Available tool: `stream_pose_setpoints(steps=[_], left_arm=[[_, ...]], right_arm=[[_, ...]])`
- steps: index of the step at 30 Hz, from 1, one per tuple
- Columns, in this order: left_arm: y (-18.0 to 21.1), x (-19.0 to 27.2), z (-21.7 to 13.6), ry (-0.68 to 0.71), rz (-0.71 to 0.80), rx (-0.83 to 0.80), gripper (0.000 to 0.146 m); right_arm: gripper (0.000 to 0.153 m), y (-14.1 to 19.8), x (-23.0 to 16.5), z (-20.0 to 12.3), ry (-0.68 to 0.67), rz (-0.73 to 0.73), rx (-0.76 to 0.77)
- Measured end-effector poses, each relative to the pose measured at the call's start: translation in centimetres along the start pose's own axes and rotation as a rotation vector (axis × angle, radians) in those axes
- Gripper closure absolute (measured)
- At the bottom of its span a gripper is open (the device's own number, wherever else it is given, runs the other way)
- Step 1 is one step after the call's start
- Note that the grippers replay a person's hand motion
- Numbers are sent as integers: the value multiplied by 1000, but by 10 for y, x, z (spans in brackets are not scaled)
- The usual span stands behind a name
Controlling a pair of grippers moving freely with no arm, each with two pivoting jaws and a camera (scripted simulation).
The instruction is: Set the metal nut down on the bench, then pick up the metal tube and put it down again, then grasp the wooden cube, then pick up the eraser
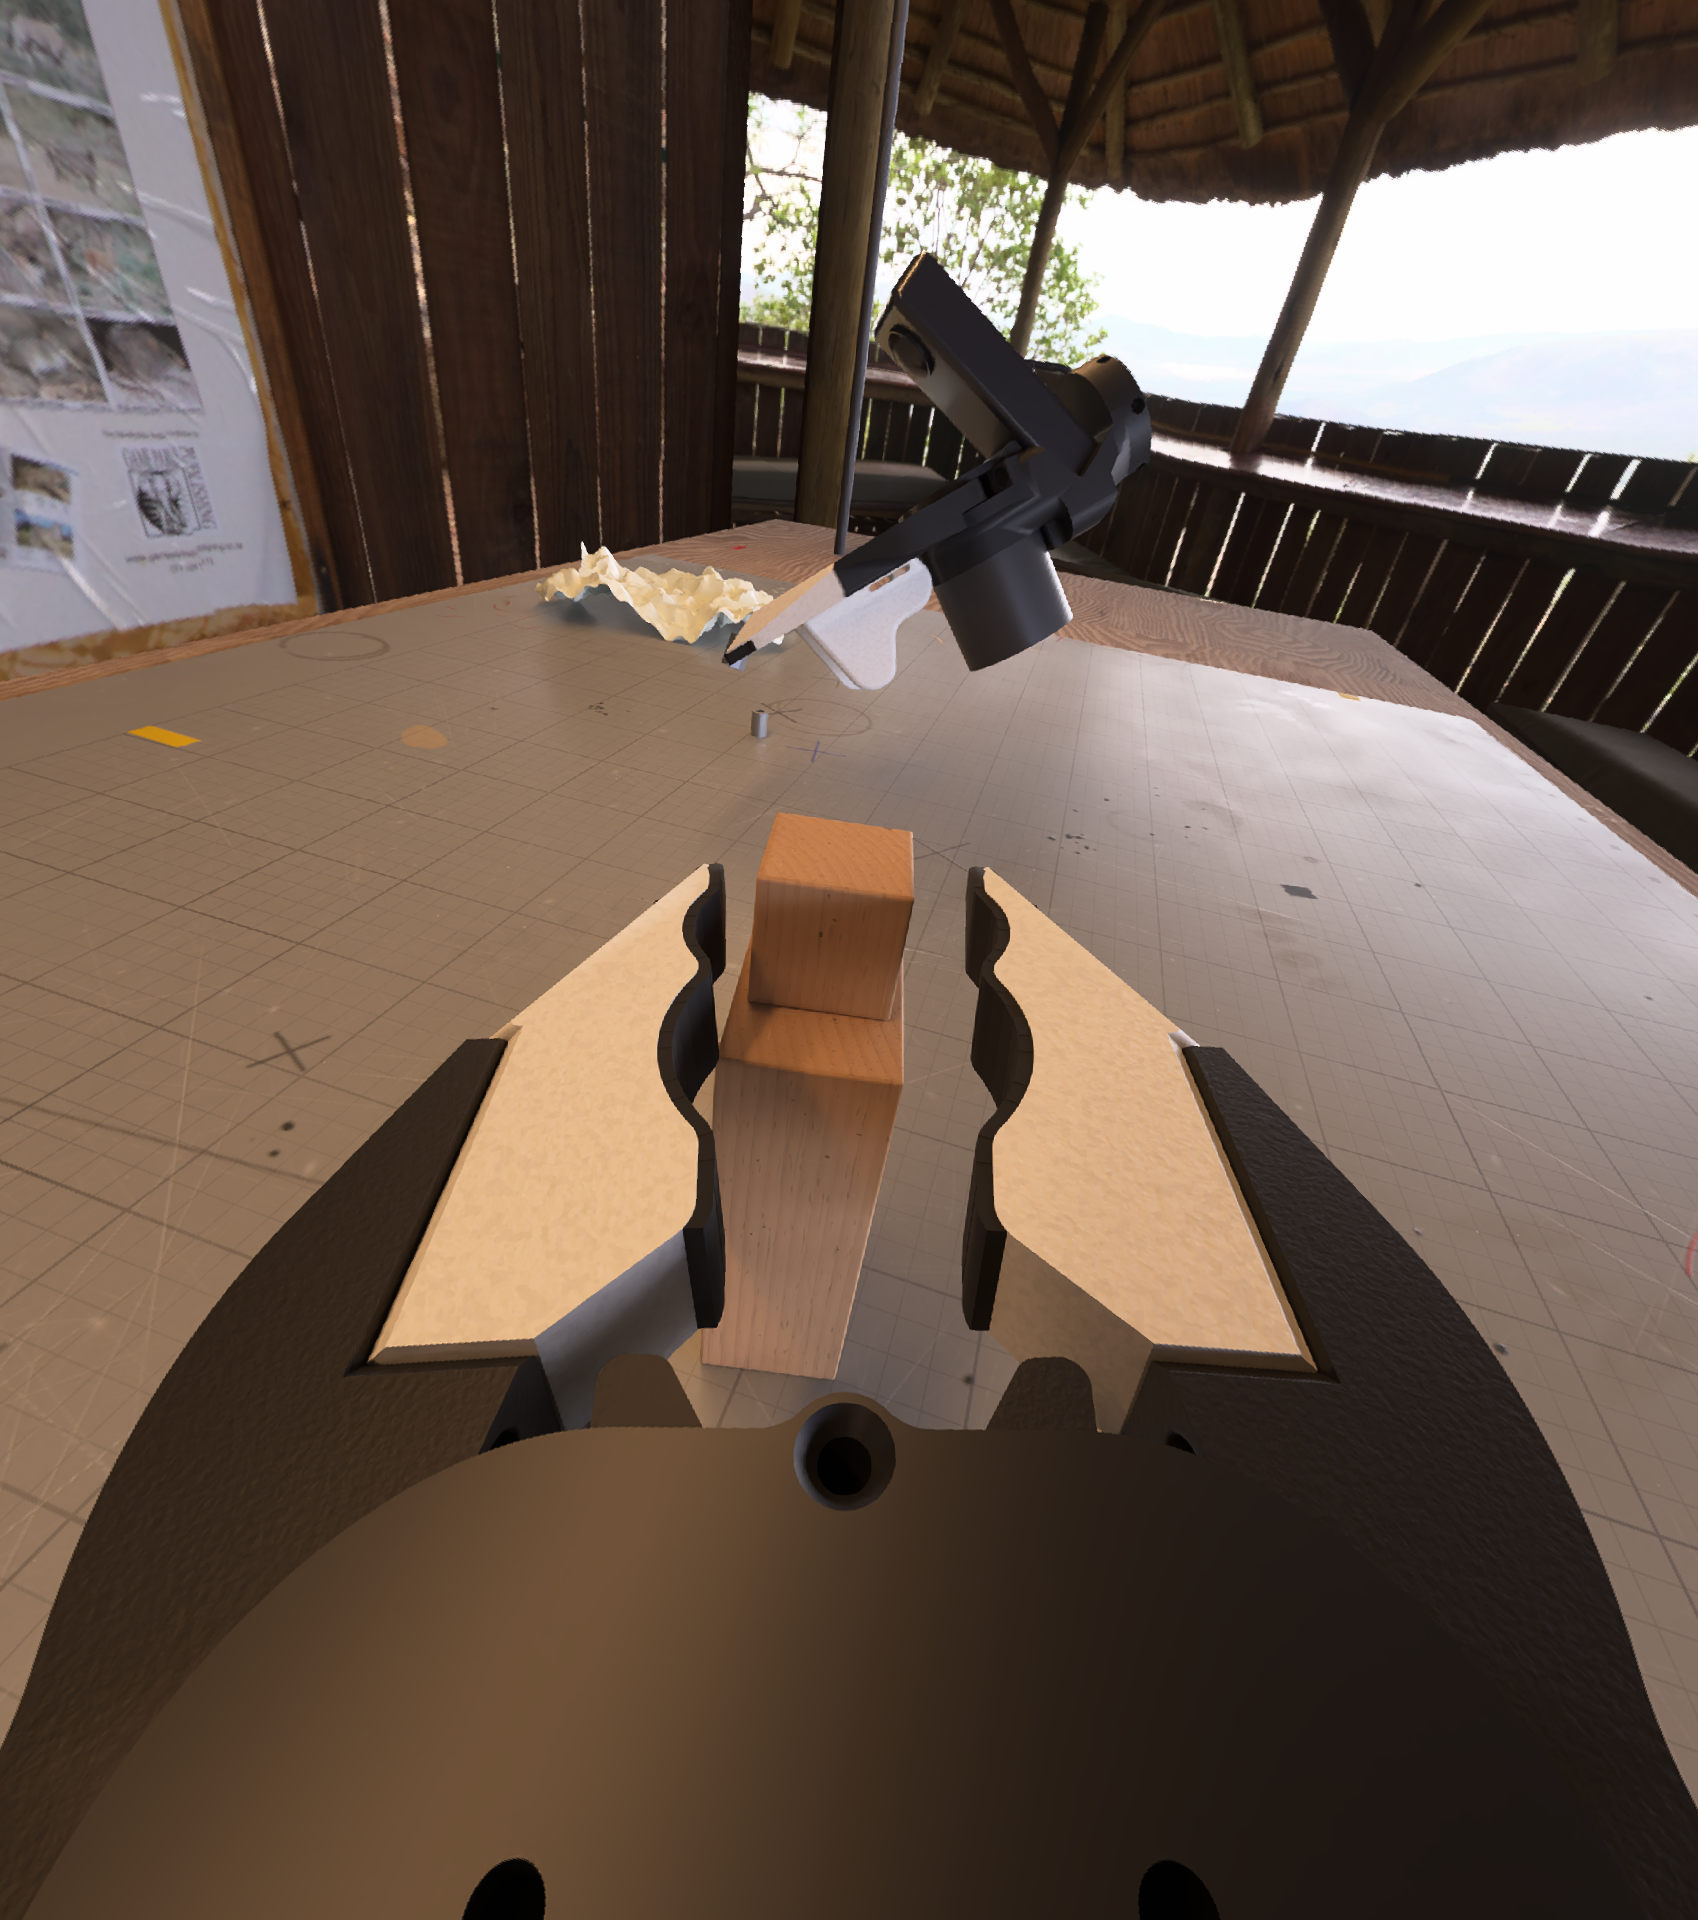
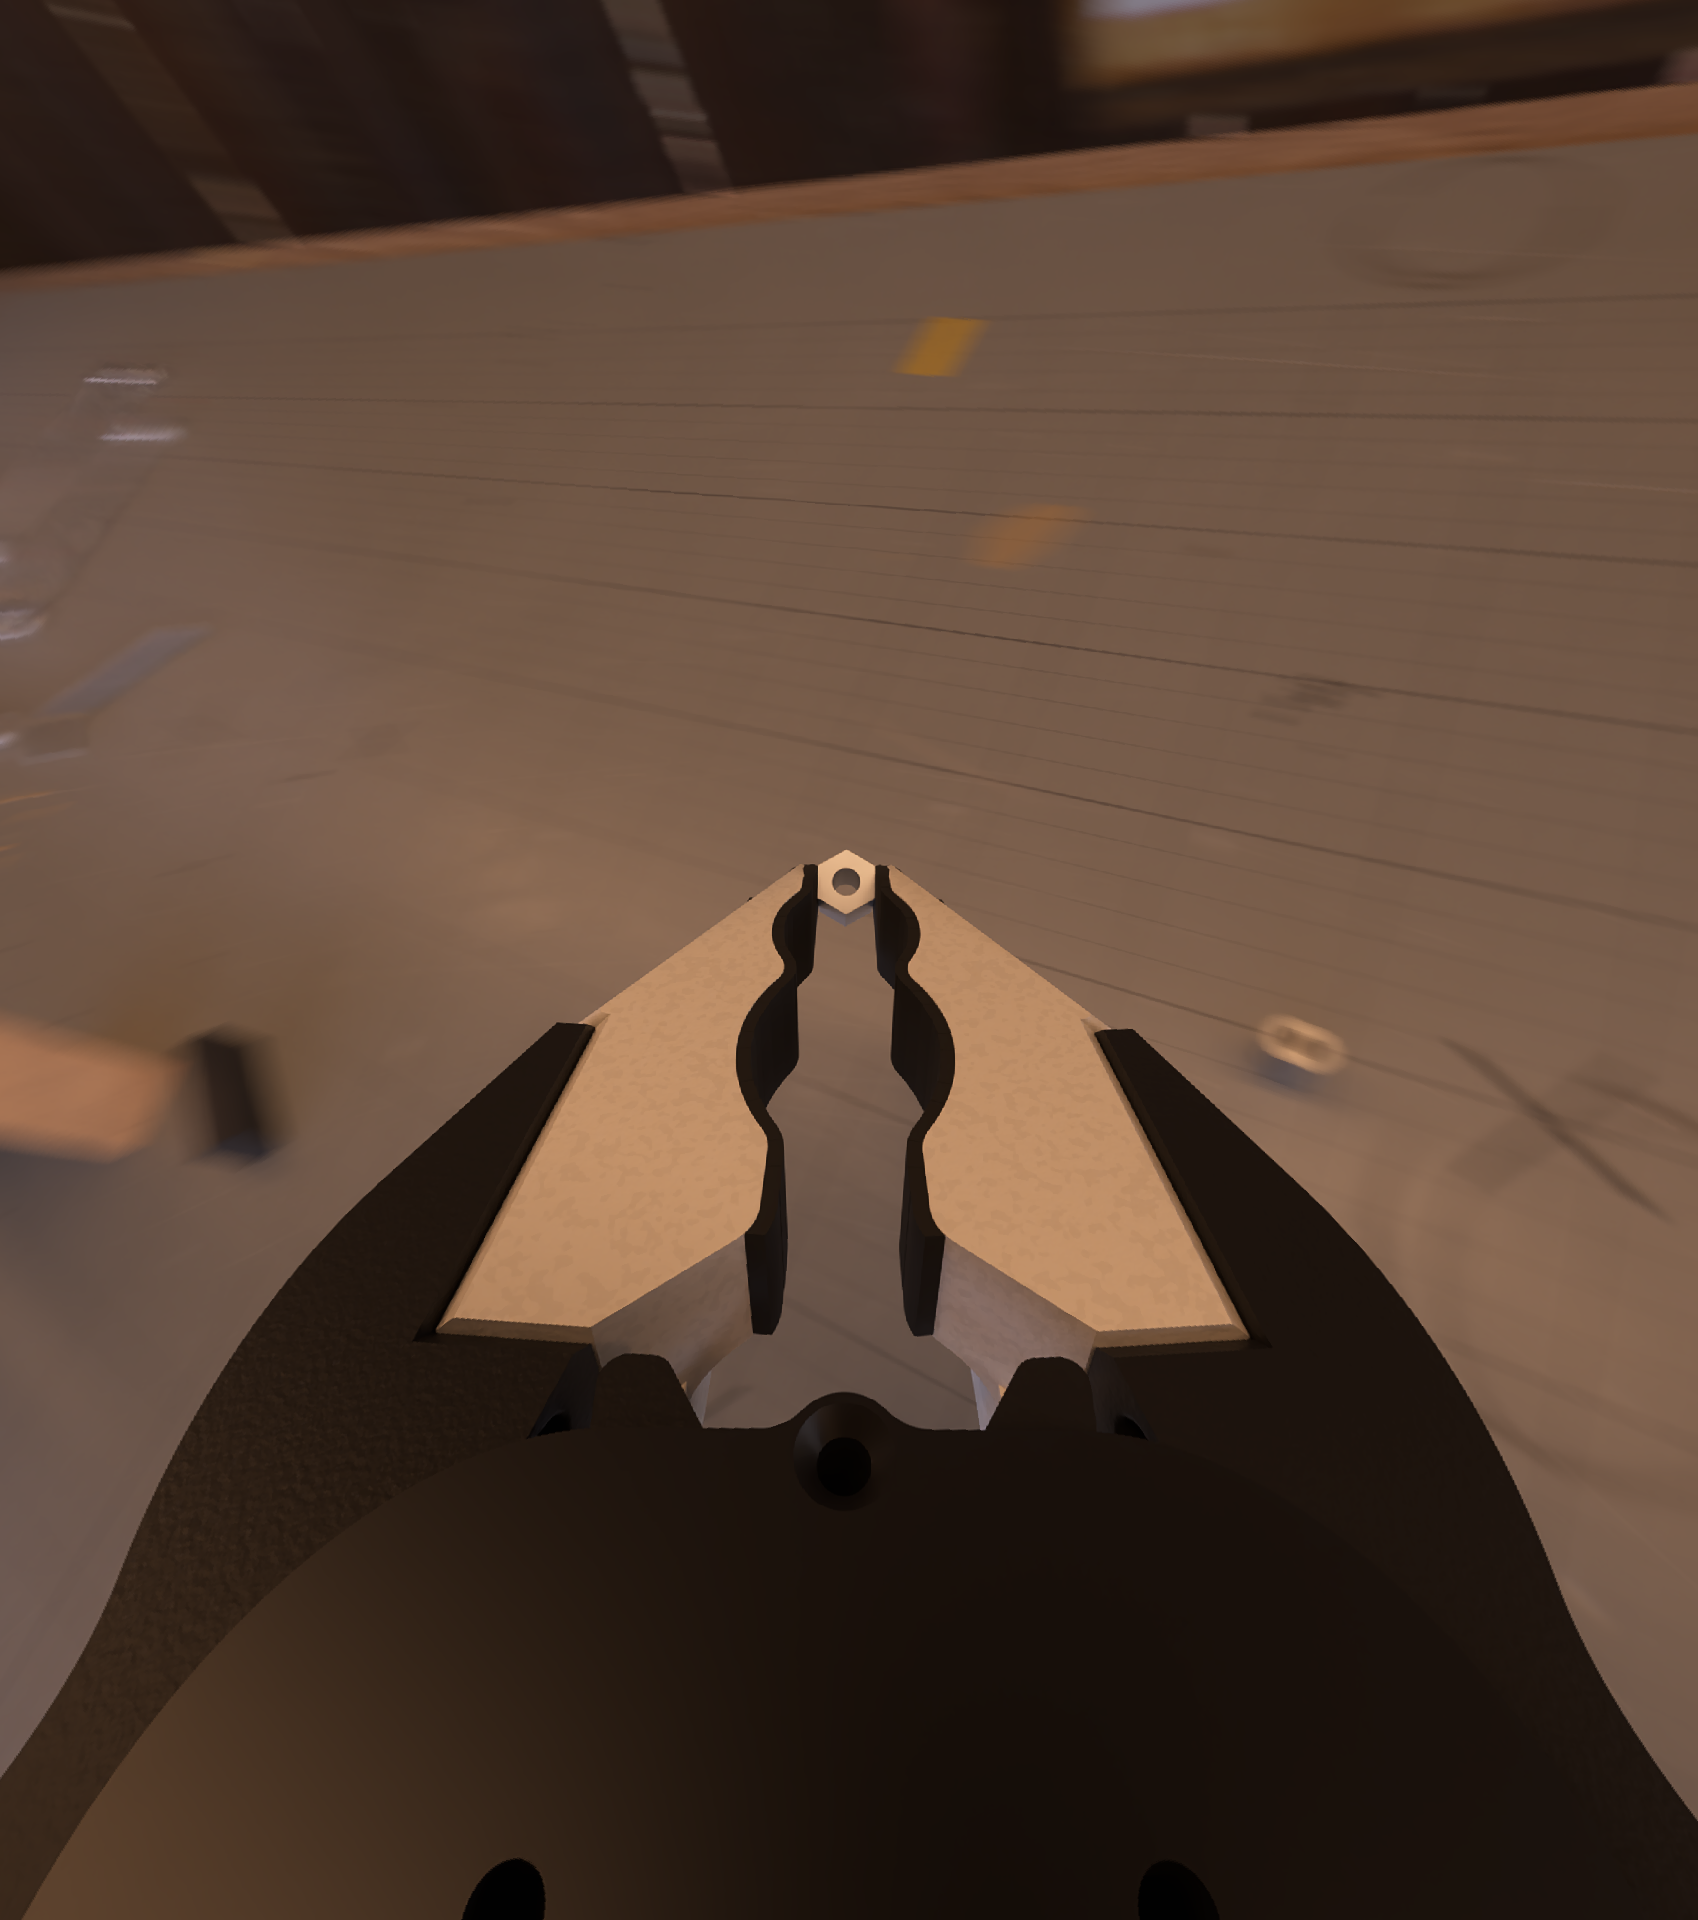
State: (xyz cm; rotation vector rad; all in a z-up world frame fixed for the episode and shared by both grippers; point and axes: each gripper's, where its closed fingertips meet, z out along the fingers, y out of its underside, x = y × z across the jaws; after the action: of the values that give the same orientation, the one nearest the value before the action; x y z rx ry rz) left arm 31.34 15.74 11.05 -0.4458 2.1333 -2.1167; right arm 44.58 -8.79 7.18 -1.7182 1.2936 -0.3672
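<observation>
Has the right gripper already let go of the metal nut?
No, in the right wrist view the metal nut sits pinched between the tips of the right gripper, above the bench.

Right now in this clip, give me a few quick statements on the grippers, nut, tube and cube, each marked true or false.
1. The right gripper pinches the metal nut at its fingertips. True.
2. The left gripper is shut on the wooden cube. False: its jaws stand open on either side of the cube, with gaps showing.
3. The metal tube stands on the bench. True.
4. The nut already lies on the bench. False: it is held between the fingertips.
5. The crumpled paper sits between the left gripper's fingers. False: it lies far off on the bench.
</observation>
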Motion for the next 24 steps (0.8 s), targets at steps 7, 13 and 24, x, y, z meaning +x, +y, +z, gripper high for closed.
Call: stream_pose_setpoints(steps=[7,13,24], left_arm=[[0,0,0,-1,3,2,100],[0,0,0,-1,5,2,100],[0,0,0,0,0,1,100]], right_arm=[[143,57,-151,22,-567,-390,-265],[143,92,-169,36,-543,-519,-408],[106,82,-150,35,-480,-463,-349]])
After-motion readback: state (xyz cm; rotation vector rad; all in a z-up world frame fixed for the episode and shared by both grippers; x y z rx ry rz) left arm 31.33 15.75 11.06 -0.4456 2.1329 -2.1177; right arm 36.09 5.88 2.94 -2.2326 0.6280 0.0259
